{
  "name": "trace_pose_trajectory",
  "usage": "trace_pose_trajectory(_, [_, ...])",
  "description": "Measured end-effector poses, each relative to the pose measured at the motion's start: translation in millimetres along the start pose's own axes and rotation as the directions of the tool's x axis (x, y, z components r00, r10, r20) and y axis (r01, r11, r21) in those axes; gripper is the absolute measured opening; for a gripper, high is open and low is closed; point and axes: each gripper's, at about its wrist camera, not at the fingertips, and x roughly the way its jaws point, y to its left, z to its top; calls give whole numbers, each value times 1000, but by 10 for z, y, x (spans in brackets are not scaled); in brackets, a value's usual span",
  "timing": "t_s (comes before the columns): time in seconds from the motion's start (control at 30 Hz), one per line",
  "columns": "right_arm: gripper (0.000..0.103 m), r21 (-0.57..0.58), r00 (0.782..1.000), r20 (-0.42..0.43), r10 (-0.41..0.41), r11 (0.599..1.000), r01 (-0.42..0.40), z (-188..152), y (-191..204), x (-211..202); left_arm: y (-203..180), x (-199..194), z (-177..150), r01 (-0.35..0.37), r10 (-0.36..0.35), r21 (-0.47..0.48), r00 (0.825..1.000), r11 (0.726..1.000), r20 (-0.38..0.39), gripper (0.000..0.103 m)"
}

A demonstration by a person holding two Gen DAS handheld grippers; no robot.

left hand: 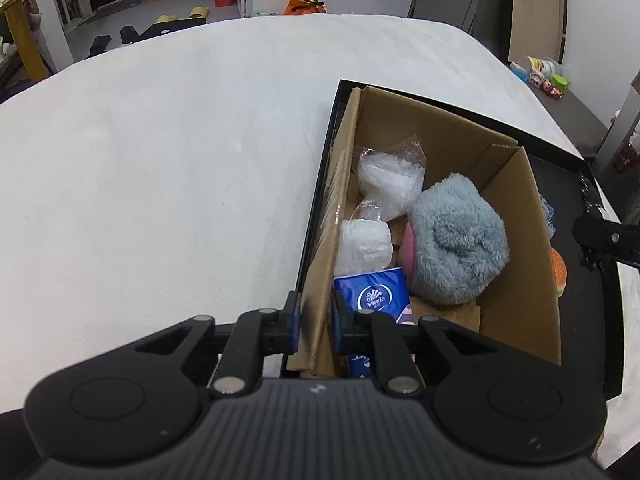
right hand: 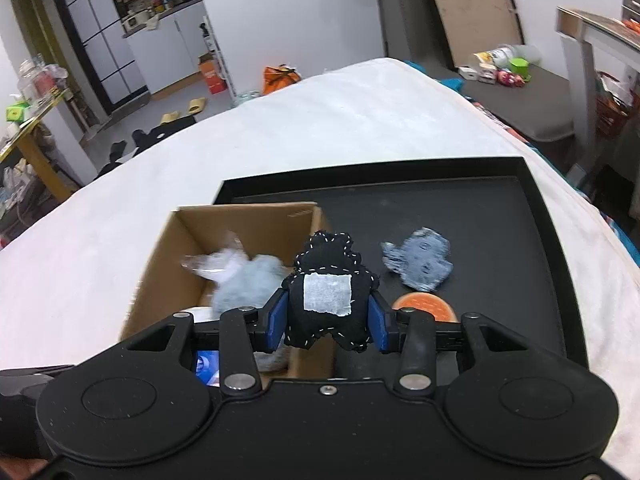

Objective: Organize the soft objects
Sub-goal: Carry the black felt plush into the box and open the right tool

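Observation:
A cardboard box (left hand: 520,240) stands in a black tray (left hand: 592,320) on a white bed. Inside lie a grey fluffy plush (left hand: 456,240), two clear plastic bags (left hand: 390,182) and a blue Vinda tissue pack (left hand: 372,292). My left gripper (left hand: 315,326) is shut on the box's left wall (left hand: 320,320). My right gripper (right hand: 327,320) is shut on a black stitched fabric toy (right hand: 328,280) with a white patch, held above the box's right wall (right hand: 316,216). A blue denim fabric piece (right hand: 418,258) and an orange burger toy (right hand: 424,304) lie on the tray (right hand: 500,200).
The white bed (left hand: 160,160) spreads left of and beyond the tray. Room clutter, an orange bag (right hand: 280,76) and shelves lie past the bed's far edge. The right gripper's tip (left hand: 600,236) shows at the right edge of the left wrist view.

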Motion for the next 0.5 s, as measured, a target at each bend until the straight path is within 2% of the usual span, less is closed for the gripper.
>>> trace_pose_trajectory(0.2, [42, -45, 999, -11, 33, 998, -34, 42, 272, -23, 55, 14, -9, 16, -16, -18, 1000, 1000, 3, 12])
trace_pose_trajectory(0.5, [43, -113, 995, -73, 68, 991, -76, -81, 569, 17, 99, -2, -14, 42, -42, -23, 999, 999, 3, 13])
